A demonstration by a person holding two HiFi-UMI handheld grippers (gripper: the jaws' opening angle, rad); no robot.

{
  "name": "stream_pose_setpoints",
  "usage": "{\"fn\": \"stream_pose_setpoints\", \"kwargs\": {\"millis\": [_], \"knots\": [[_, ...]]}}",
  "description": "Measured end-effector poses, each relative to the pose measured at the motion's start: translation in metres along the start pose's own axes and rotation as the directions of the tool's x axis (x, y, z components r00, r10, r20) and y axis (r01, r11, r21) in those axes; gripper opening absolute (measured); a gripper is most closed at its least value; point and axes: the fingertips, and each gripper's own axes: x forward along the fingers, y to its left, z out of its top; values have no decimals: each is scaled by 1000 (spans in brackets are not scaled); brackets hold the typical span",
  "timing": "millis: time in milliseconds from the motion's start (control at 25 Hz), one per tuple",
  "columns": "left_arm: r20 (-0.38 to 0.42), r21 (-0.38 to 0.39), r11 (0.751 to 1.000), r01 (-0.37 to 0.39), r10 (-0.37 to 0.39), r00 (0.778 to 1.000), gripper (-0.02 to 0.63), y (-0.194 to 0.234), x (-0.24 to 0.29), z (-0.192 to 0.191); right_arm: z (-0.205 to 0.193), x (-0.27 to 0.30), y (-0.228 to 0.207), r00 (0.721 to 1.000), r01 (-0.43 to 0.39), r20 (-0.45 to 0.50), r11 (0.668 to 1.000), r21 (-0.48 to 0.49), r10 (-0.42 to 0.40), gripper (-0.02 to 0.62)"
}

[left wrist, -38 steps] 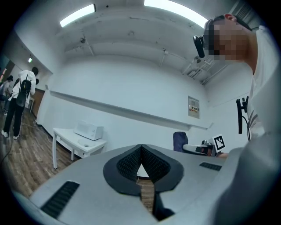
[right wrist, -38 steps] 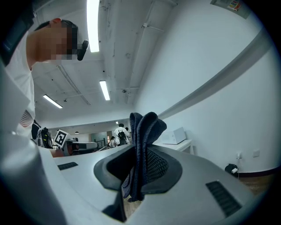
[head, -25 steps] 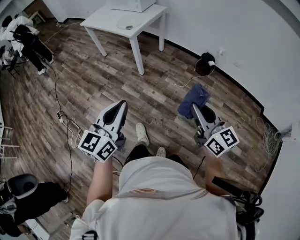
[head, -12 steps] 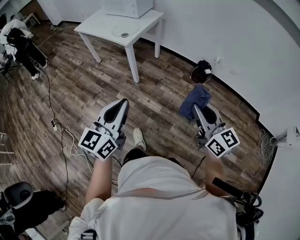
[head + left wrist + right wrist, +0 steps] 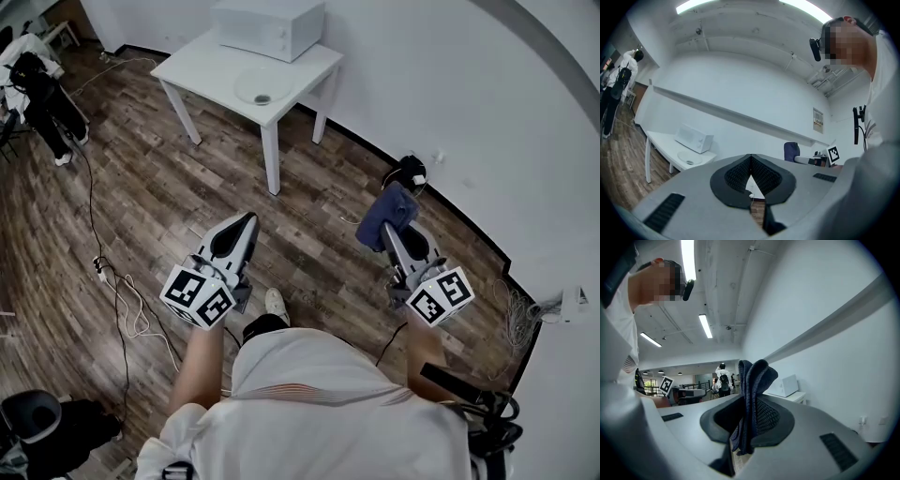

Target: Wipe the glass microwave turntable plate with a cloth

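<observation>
The round glass turntable plate (image 5: 262,86) lies on a white table (image 5: 202,66) in front of a white microwave (image 5: 269,26), far ahead of me; the left gripper view also shows the plate (image 5: 690,158). My right gripper (image 5: 387,218) is shut on a folded dark blue cloth (image 5: 386,212), which sticks up from between its jaws (image 5: 749,413). My left gripper (image 5: 241,223) is shut with nothing in it. Both are held over the wooden floor, well short of the table.
White wall runs along the right with a black baseboard. A dark bundle with a cable (image 5: 410,171) lies by the wall. Cables (image 5: 122,291) trail over the floor at left. People (image 5: 37,70) stand at the far left. My shoe (image 5: 276,302) shows below.
The view has moved forward: the table, plate and microwave come lower and closer in the head view. Both grippers keep their pose and the cloth stays clamped.
</observation>
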Motion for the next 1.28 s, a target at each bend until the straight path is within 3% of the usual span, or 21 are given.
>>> {"fn": "stream_pose_setpoints", "kwargs": {"millis": [400,760,1280], "knots": [[8,-18,1000,-9,9,1000,11,114,22,31,2,121,5,999,-23,-26,999,-28,22,60],[17,-28,999,-26,27,999,11,155,42,38,1,177,-12,998,-46,-41,999,-19,45,60],[20,2,993,-117,117,993,11,218,161,59,14,283,-124,990,-139,-24,990,21,140,60]]}}
